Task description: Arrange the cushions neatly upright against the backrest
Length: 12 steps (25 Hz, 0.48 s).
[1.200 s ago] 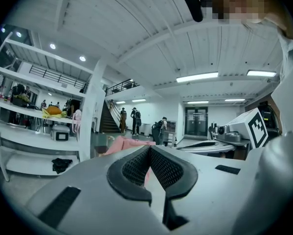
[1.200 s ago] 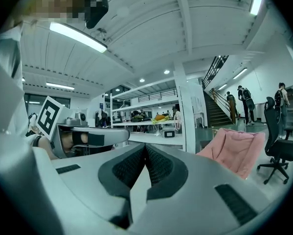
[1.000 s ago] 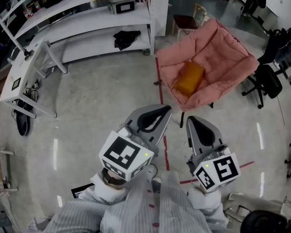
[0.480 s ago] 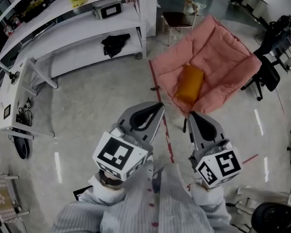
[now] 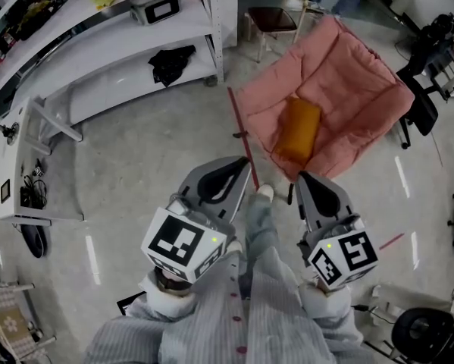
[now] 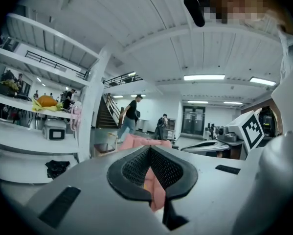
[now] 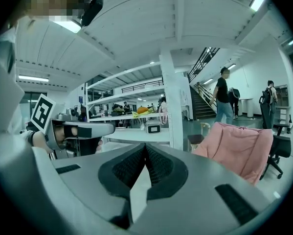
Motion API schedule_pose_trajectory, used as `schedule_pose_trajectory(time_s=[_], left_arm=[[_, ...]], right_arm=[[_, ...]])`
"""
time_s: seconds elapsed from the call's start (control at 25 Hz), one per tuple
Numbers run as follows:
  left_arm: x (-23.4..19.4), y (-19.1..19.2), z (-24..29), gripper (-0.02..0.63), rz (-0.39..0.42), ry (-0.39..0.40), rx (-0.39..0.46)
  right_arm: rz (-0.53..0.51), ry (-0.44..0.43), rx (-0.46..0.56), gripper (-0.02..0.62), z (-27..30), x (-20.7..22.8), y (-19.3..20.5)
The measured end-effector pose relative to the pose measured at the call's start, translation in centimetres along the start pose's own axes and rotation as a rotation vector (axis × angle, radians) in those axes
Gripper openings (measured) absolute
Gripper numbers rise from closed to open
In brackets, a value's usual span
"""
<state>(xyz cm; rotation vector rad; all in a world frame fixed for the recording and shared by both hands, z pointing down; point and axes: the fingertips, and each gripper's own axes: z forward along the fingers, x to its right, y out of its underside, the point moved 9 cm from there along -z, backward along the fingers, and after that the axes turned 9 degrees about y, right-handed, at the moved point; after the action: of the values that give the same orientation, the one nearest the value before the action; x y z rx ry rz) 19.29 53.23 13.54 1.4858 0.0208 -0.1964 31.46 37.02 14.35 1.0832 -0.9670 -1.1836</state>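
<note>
Presently, the left gripper point(image 6: 150, 150) had its jaws closed together with nothing between them, and the right gripper point(image 7: 145, 147) was likewise closed and empty. Both were held side by side, close in front of the person's striped garment point(image 5: 234, 321), jaws pointing forward over the floor, each well apart from the furniture ahead. A red floor line point(image 5: 242, 139) ran between the two grippers toward the pink padded chair point(image 5: 355, 67). The orange cushion point(image 5: 299, 130) lay in the hollow of that chair's seat, near its front edge, with the backrest rising behind it. A black office chair point(image 5: 420, 105) stood just beside the pink chair on the right. White shelving point(image 5: 98, 67) stood to the left, carrying a black cloth point(image 5: 171, 61) on one shelf and a grey box point(image 5: 162, 8) above.
</note>
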Motion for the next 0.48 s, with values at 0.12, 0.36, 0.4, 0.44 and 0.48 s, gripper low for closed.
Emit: schedule_pose_trajectory(time_s=[0.12, 0.36, 0.4, 0.44, 0.48], left_arm=[[-2.4, -0.3, 1.9, 0.012, -0.010, 0.000, -0.002], [-7.5, -1.4, 7.5, 0.012, -0.035, -0.002, -0.008], [-8.3, -1.7, 8.5, 0.012, -0.037, -0.002, -0.011], [-9.1, -2.1, 9.7, 0.012, -0.038, -0.002, -0.011], [-9.9, -2.5, 10.9, 0.012, -0.038, -0.004, -0.010]], right_arm=[[-0.002, 0.005, -0.014, 0.012, 2.9, 1.5, -0.5], [-0.019, 0.025, -0.052, 0.012, 8.9, 6.3, -1.9], [-0.018, 0.026, -0.061, 0.013, 9.9, 7.2, -2.1], [-0.016, 0.025, -0.068, 0.012, 10.8, 8.2, -2.3], [-0.015, 0.025, -0.075, 0.012, 11.9, 9.1, -2.5]])
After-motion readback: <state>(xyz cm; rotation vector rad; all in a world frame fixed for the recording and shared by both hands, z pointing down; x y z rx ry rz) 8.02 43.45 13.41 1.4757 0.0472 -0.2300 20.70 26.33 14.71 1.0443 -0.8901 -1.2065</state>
